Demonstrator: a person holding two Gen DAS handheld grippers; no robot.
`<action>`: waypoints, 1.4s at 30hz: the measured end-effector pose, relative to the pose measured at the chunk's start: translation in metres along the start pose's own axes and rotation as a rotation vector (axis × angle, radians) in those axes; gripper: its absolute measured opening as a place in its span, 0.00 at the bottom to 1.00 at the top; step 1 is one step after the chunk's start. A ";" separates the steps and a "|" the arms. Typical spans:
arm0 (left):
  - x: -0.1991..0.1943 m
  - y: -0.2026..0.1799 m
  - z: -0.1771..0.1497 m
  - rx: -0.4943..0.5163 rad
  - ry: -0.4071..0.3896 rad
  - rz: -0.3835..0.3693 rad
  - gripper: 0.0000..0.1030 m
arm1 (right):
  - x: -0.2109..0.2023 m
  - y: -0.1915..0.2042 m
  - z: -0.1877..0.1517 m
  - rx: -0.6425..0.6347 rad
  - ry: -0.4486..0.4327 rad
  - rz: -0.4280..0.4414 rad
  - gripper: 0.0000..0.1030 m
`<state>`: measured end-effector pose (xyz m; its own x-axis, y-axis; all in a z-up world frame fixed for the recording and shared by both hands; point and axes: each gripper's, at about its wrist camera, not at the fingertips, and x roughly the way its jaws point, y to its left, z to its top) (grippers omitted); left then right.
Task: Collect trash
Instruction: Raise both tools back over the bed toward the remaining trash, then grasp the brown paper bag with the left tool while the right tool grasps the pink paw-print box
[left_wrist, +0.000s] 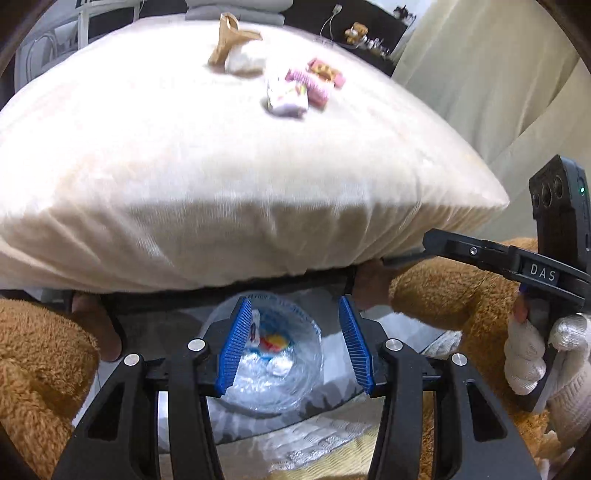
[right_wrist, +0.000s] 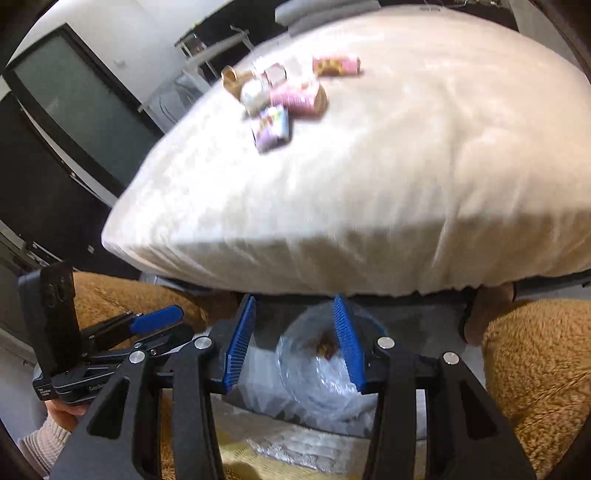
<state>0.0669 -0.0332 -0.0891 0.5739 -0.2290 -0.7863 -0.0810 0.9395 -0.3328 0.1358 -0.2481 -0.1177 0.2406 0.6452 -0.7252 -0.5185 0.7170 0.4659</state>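
Wrappers (left_wrist: 295, 86) strewn on the white pillow (left_wrist: 221, 166), well beyond both hand-held grippers: left hand-held gripper (left_wrist: 293, 345) and right hand-held gripper (right_wrist: 295, 349) partly apart, empty. Probably light, crinkly, easily crushed; best pinched at an edge, clear of soft fabric.

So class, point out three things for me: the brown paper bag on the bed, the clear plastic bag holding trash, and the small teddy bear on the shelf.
brown paper bag (left_wrist: 231, 40), left wrist view, its creased body
clear plastic bag (left_wrist: 273, 365), left wrist view, its open inside
small teddy bear (left_wrist: 356, 32), left wrist view, its body
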 end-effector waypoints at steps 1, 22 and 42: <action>-0.004 -0.001 0.002 0.006 -0.016 -0.002 0.47 | -0.004 0.000 0.004 -0.004 -0.024 0.006 0.44; -0.048 0.011 0.127 0.082 -0.199 0.040 0.78 | -0.008 -0.003 0.149 -0.015 -0.233 -0.071 0.89; 0.014 0.054 0.259 0.103 -0.214 0.086 0.94 | 0.098 -0.049 0.262 0.152 -0.090 -0.121 0.95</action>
<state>0.2817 0.0801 0.0168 0.7291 -0.0985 -0.6773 -0.0598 0.9766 -0.2064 0.3996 -0.1513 -0.0792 0.3691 0.5680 -0.7356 -0.3531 0.8179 0.4543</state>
